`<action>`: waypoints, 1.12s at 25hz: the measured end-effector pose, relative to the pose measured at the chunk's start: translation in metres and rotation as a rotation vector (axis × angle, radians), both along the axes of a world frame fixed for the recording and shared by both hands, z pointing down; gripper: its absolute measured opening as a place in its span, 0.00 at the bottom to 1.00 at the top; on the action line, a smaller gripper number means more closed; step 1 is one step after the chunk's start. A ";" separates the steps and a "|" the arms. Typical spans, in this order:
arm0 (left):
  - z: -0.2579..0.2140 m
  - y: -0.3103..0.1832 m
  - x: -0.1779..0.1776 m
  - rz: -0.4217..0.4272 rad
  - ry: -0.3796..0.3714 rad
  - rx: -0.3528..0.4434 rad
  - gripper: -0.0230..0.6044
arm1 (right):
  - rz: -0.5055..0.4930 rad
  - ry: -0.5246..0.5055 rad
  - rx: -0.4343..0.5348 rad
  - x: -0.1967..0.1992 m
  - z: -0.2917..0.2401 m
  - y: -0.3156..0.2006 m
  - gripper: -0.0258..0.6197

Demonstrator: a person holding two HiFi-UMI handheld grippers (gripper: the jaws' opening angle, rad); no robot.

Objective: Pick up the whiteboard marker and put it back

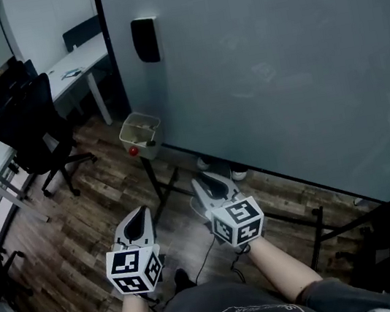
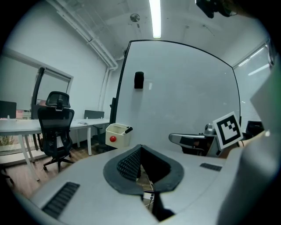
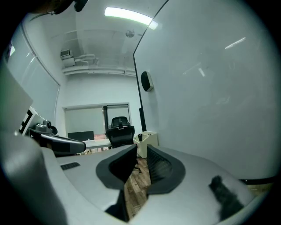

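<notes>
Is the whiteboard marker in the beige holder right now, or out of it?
In. The left gripper view shows the whiteboard marker leaning inside the beige holder, its dark end poking over the rim.

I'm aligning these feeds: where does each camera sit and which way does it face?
Head view: on the person's head, looking steeply down at floor and whiteboard; forearms, left hand-held gripper and right hand-held gripper show.
Left gripper view: on the left one, facing along its shut jaws toward the bin; the right one shows.
Right gripper view: on the right one, along its parted jaws toward that bin; the left one shows.
Shared: the bin holding a marker.
</notes>
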State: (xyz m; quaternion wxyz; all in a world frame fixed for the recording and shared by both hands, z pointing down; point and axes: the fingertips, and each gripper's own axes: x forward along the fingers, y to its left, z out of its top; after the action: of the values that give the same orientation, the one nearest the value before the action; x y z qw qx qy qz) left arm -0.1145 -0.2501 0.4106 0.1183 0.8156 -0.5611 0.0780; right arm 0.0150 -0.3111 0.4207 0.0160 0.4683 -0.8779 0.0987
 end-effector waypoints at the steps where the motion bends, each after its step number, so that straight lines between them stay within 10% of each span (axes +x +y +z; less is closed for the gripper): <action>1: 0.000 0.006 0.004 -0.004 0.000 0.000 0.06 | -0.008 -0.006 0.003 0.003 -0.001 0.007 0.16; 28: 0.023 0.143 0.085 -0.074 0.006 -0.041 0.06 | -0.167 0.021 -0.067 0.070 0.028 0.157 0.08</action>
State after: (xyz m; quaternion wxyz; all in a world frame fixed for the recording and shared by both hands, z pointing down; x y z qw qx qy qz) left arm -0.0293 -0.1066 0.4336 0.1392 0.7918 -0.5890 0.0827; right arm 0.0855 -0.1546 0.4490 0.0490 0.3937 -0.9099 0.1215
